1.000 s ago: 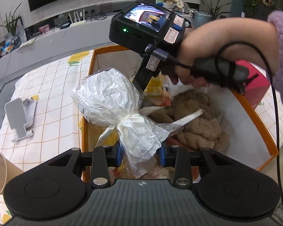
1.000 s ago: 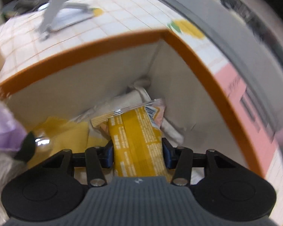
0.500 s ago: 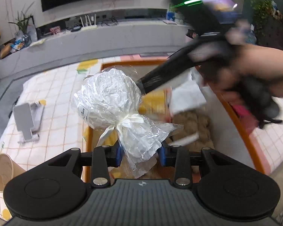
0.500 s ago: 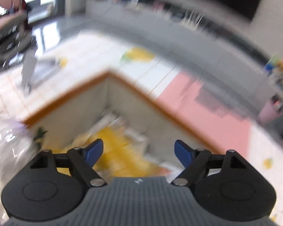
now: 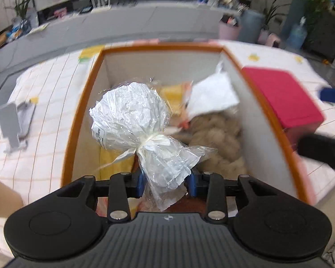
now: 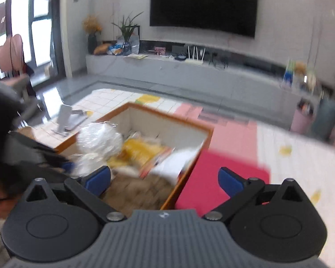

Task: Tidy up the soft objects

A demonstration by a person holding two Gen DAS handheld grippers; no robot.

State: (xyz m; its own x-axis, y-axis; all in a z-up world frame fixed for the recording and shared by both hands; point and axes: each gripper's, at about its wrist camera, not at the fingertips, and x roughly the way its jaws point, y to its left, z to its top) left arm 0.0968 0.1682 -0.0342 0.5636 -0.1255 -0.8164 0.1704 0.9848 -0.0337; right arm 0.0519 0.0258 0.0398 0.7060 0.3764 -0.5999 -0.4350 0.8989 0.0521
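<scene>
My left gripper (image 5: 167, 184) is shut on the tail of a clear plastic bag of white filling (image 5: 131, 116), tied with a white ribbon, and holds it over the orange-rimmed box (image 5: 82, 111). The box holds a yellow snack packet (image 5: 172, 96), a white packet (image 5: 212, 93) and a brown plush toy (image 5: 218, 134). My right gripper (image 6: 164, 179) is open and empty, raised above the box's right rim (image 6: 185, 181). The bag (image 6: 98, 140) and yellow packet (image 6: 140, 151) also show in the right wrist view.
A red box (image 5: 283, 98) lies right of the orange box. A grey phone stand (image 5: 13, 120) sits on the checked tablecloth at left. A paper cup (image 5: 2, 196) is at the near left edge. A TV console stands behind.
My right gripper let go of the yellow packet, opened, and pulled up and out of the box to the right. My left gripper kept holding the bag over the box.
</scene>
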